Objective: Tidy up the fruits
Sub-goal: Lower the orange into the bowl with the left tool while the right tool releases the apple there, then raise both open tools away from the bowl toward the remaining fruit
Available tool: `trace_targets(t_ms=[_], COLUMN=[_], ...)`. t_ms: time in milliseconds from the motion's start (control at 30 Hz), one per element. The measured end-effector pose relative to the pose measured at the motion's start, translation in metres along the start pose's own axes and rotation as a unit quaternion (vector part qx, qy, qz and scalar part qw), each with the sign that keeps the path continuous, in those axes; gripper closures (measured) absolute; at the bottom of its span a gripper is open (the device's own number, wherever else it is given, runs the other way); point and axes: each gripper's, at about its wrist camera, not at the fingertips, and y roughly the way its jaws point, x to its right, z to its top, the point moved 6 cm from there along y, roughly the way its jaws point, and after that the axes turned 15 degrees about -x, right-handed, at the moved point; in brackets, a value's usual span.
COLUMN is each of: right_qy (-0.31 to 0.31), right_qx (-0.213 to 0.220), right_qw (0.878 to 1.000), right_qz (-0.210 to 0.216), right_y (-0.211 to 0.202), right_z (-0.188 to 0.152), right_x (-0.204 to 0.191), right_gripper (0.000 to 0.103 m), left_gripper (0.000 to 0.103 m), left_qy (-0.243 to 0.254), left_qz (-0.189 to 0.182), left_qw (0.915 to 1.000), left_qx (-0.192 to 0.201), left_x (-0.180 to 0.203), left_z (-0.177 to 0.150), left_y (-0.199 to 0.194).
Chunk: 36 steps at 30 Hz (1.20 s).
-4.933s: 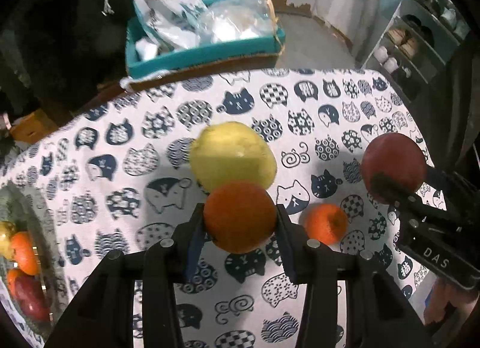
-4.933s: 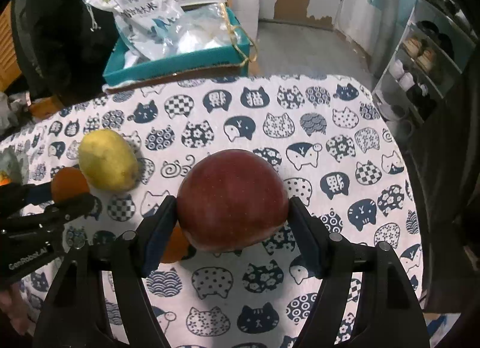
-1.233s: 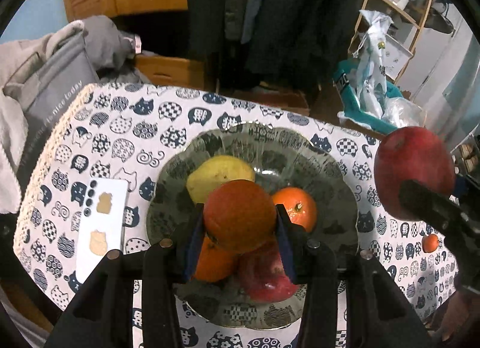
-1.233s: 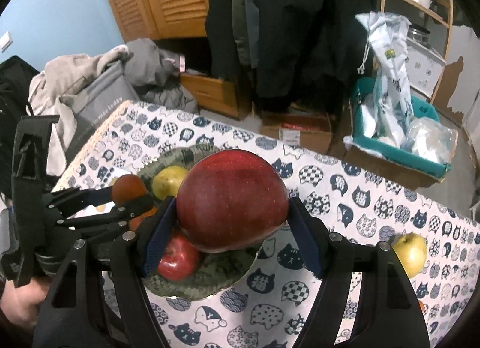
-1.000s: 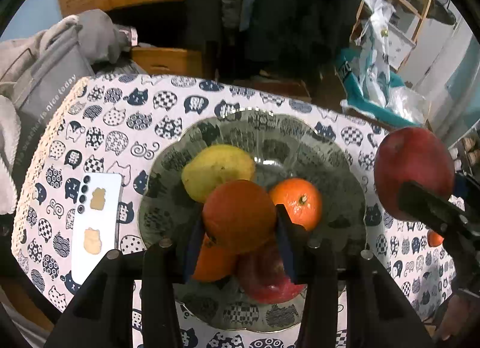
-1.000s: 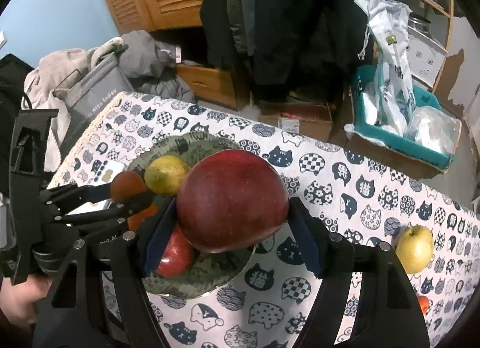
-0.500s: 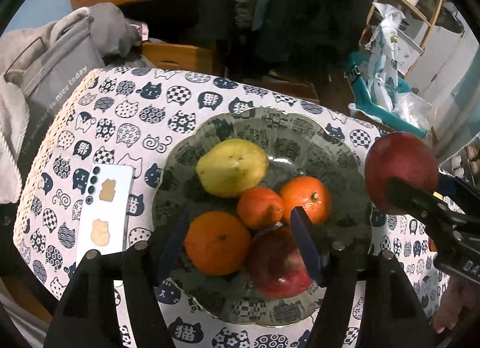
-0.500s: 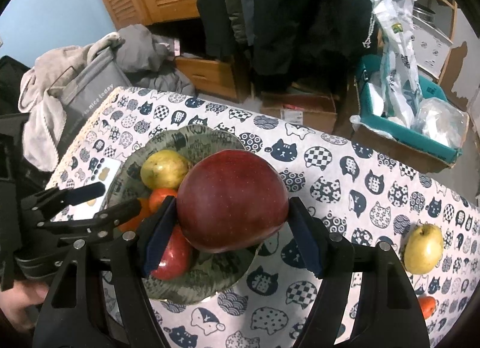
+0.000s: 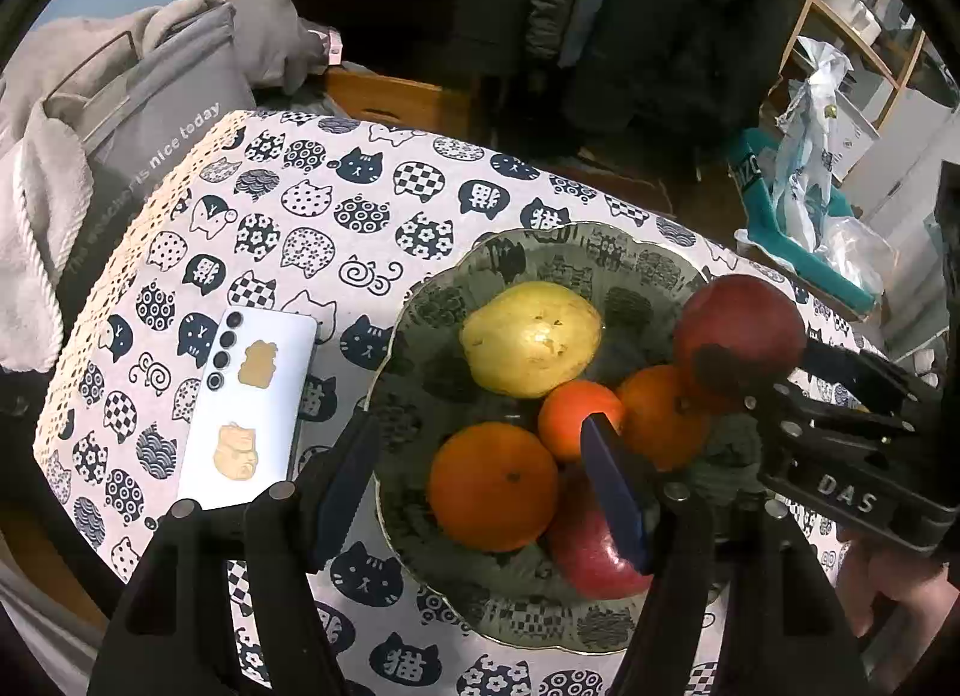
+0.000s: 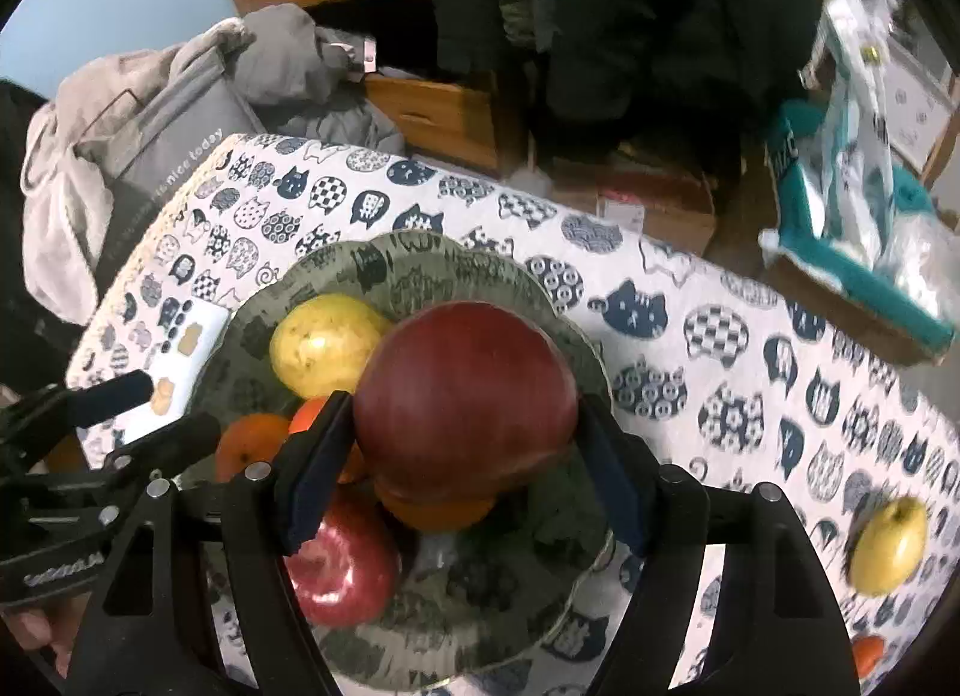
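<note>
The dark red apple (image 10: 465, 396) is held between the two blue pads of the right gripper (image 10: 462, 456), which is closed on its sides, and it hangs just above the right part of the green patterned plate (image 9: 420, 306); from the left wrist view the same apple (image 9: 741, 336) is seen over the plate's right edge. In the plate lie a yellow pear (image 9: 531, 336), a small orange (image 9: 576, 417), a second orange (image 9: 657, 417) partly under the held apple, a bigger orange (image 9: 492, 486) and a red apple (image 9: 591, 546). The fruits sit close together and several touch each other. The left gripper (image 9: 480, 492) is above the near left part of the plate with its jaws standing apart and nothing pressed between them; the big orange is seen between the pads but lies in the plate. A white phone (image 9: 249, 408) lies flat on the cat-print tablecloth (image 9: 300, 204), just beside the plate on its left. Far to the right on the cloth, well apart from the plate, are a yellow apple (image 10: 888, 546) and a small orange fruit (image 10: 867, 654) at the picture's edge. Behind the table stand a grey bag (image 9: 162, 108) and a teal box (image 10: 864, 276) with plastic bags.
</note>
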Motion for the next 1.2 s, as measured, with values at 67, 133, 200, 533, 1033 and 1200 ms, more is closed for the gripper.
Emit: trace_targets(t_ms=[67,133,200,533,1033,1200], right_qy=[-0.003,-0.003,-0.003,-0.011,0.01,0.015], right_qx=[-0.005,-0.012,-0.016,-0.007,0.05,0.067], right_qw=[1.0,1.0,1.0,1.0,0.998,0.996], right_qz=[-0.003,-0.004,-0.003,0.002,-0.048,-0.059], right_y=[0.002,0.004,0.006,-0.003,-0.058,-0.082], right_z=[0.005,0.009,0.011,0.011,0.0,-0.008], right_x=[-0.001,0.0,0.0,-0.004,0.014,0.019], right_gripper=[0.028,0.027,0.027,0.026,0.026,0.026], left_gripper=[0.032,0.032,0.032,0.032,0.027,0.022], left_qy=[-0.002,-0.005,-0.006,-0.002,0.017,0.031], left_qz=[0.0,0.001,0.001,0.0,-0.007,-0.008], left_qw=[1.0,1.0,1.0,1.0,0.9987,0.9974], left_qx=[0.0,0.0,0.0,0.009,0.047,0.064], left_x=[-0.003,-0.005,-0.007,-0.004,0.013,0.022], left_z=[0.0,-0.001,-0.001,0.0,-0.006,-0.011], left_y=[-0.001,-0.001,-0.001,-0.009,-0.046,-0.063])
